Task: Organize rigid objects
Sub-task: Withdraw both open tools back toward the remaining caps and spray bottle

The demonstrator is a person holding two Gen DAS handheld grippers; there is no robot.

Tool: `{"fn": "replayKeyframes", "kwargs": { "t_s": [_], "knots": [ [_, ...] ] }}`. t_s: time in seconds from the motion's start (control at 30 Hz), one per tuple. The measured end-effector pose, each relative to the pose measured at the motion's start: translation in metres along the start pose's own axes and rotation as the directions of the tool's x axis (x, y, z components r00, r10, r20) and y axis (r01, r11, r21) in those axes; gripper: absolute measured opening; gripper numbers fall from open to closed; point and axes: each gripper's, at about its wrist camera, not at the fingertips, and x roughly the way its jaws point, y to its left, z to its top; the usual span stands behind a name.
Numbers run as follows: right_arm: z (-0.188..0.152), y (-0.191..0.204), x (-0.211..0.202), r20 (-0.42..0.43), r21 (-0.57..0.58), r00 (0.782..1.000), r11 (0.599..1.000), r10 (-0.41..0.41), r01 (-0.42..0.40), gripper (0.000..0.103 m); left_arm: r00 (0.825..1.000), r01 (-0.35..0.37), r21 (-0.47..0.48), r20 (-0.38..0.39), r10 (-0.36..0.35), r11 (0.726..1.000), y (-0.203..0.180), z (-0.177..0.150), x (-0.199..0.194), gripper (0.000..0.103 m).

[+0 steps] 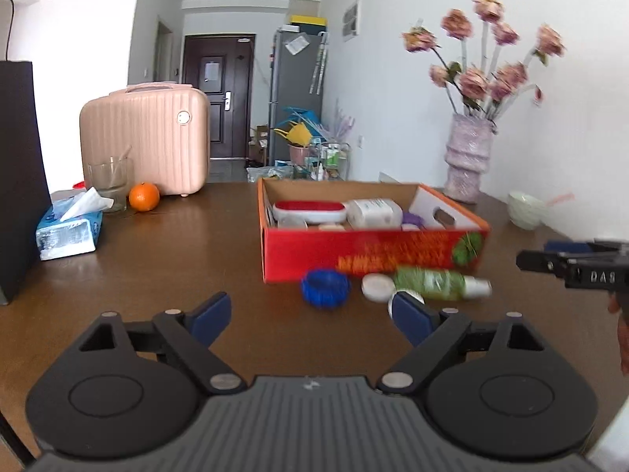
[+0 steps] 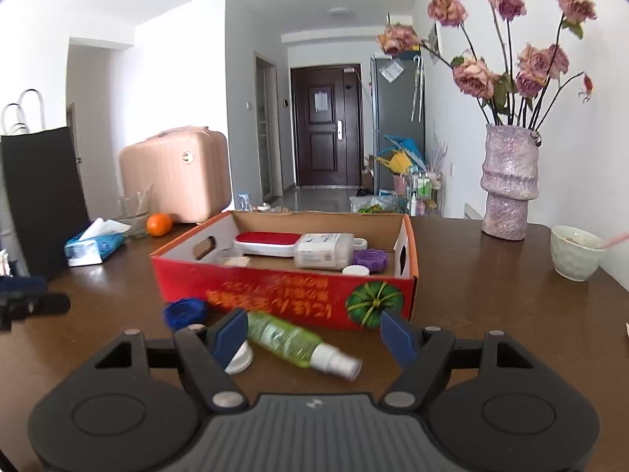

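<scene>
A red cardboard box [image 1: 354,253] [image 2: 275,295] stands on the brown table and holds a red-and-white brush [image 2: 267,243], a white bottle [image 2: 324,251], a purple lid [image 2: 370,259] and small white items. In front of it lie a green spray bottle [image 1: 436,283] [image 2: 295,340], a blue lid [image 1: 325,287] [image 2: 184,312] and a white lid [image 1: 377,286] [image 2: 240,360]. My left gripper [image 1: 314,320] is open and empty, just short of the blue lid. My right gripper [image 2: 314,336] is open, its fingers on either side of the spray bottle, above it.
A pink case [image 1: 145,139], a glass [image 1: 109,184], an orange [image 1: 144,196] and a tissue pack [image 1: 68,230] sit at the left. A black bag [image 2: 43,200] stands far left. A vase of flowers [image 2: 509,185] and a bowl [image 2: 574,251] stand at the right.
</scene>
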Motion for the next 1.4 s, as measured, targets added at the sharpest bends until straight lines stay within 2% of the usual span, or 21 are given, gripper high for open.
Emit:
{"fn": "replayKeyframes", "kwargs": {
  "t_s": [0.1, 0.4, 0.5, 0.7, 0.97, 1.23, 1.4],
  "knots": [
    [-0.013, 0.014, -0.015, -0.004, -0.008, 1.0, 1.0, 0.021, -0.021, 0.074, 1.0, -0.013, 0.036, 0.016, 0.013, 0.999, -0.001, -0.009, -0.018, 0.096],
    [-0.031, 0.056, -0.034, -0.046, -0.067, 0.997, 0.996, 0.055, -0.058, 0.077, 1.0, 0.004, 0.035, 0.021, -0.005, 0.999, -0.001, -0.016, -0.037, 0.1],
    [-0.033, 0.062, -0.038, -0.053, -0.076, 0.997, 0.996, 0.052, -0.056, 0.078, 1.0, 0.028, 0.008, 0.007, -0.028, 1.0, -0.002, -0.019, -0.038, 0.1],
    [-0.035, 0.066, -0.042, -0.055, -0.07, 0.998, 0.997, 0.037, -0.041, 0.08, 0.998, 0.054, 0.033, 0.008, -0.055, 0.998, -0.007, -0.025, -0.039, 0.101],
    [-0.036, 0.062, -0.028, -0.085, -0.055, 0.996, 0.998, 0.02, -0.024, 0.081, 0.999, 0.028, -0.005, -0.037, -0.028, 1.0, 0.004, -0.031, -0.022, 0.101],
    [-0.036, 0.062, 0.001, -0.142, -0.055, 0.99, 0.998, 0.021, -0.03, 0.082, 0.997, 0.019, -0.03, -0.071, -0.021, 0.999, 0.012, -0.022, 0.013, 0.101],
    [-0.033, 0.063, 0.026, -0.172, -0.068, 0.985, 0.997, 0.02, -0.032, 0.082, 0.993, 0.062, -0.009, -0.096, -0.062, 0.998, 0.009, -0.014, 0.043, 0.101]
  ]
}}
